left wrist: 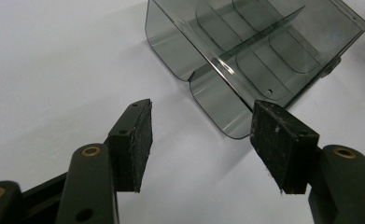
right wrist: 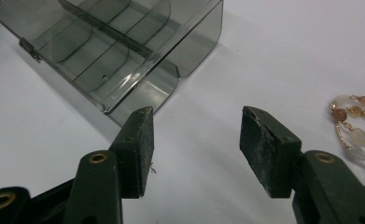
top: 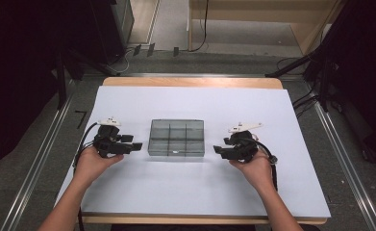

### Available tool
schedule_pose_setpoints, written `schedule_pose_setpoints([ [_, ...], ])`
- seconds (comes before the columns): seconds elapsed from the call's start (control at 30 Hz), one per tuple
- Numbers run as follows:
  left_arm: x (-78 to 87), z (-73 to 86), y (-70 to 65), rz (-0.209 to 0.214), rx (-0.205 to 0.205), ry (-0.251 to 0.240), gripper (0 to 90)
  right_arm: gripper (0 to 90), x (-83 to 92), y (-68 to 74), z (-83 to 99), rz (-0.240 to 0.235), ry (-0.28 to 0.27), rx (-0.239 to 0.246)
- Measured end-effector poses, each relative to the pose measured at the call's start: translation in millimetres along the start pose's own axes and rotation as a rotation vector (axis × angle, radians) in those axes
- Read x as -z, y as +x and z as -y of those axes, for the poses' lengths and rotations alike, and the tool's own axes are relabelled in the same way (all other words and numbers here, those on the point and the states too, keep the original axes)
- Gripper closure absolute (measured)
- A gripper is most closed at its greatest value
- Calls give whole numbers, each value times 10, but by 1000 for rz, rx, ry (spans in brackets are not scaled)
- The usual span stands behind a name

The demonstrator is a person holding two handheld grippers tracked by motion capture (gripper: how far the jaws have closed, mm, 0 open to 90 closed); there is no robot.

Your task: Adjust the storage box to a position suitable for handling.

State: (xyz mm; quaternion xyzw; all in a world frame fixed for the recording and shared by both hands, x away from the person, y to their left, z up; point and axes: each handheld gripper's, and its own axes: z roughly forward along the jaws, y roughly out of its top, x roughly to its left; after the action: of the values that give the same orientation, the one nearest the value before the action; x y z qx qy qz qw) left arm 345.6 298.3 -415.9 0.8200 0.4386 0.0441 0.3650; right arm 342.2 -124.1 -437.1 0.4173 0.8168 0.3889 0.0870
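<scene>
Both hands sit near on the white sheet (top: 142,187), left gripper (top: 138,146) and right gripper (top: 216,149) each with jaws wide and nothing between them. Between the two, a bit farther, is the smoky clear box (top: 177,138), mid table, open top up, long axis running left-right, dividers inside. Nothing blocks either side of it. A bead bracelet (right wrist: 357,126) lies off beside the right gripper

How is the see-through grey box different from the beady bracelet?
The smoky grey clear plastic box is large, stiff and split into compartments; the pink and gold beaded bracelet is small and loosely strung. The box sits ahead of the jaws, the bracelet off to one side. Both lie on the white table.
</scene>
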Motion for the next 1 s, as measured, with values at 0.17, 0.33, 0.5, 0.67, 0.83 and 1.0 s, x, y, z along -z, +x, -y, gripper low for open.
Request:
schedule_pose_setpoints([
  [0.17,21,18,-37,8,18,-1,365,447,23,56,10,-7,-3,10],
  [0.33,36,48,-100,15,-3,-2,359,434,53,173,18,-17,-5,34],
  [0.5,28,71,-170,17,-26,4,366,452,76,192,9,-17,-17,32],
  [0.67,-9,84,-236,31,-49,8,407,503,79,230,29,-22,-10,27],
  [0.83,-75,120,-238,50,-53,33,466,546,50,296,40,-28,-3,42],
  [1.0,-118,132,-273,35,-79,43,516,592,-26,307,61,-43,20,39],
])
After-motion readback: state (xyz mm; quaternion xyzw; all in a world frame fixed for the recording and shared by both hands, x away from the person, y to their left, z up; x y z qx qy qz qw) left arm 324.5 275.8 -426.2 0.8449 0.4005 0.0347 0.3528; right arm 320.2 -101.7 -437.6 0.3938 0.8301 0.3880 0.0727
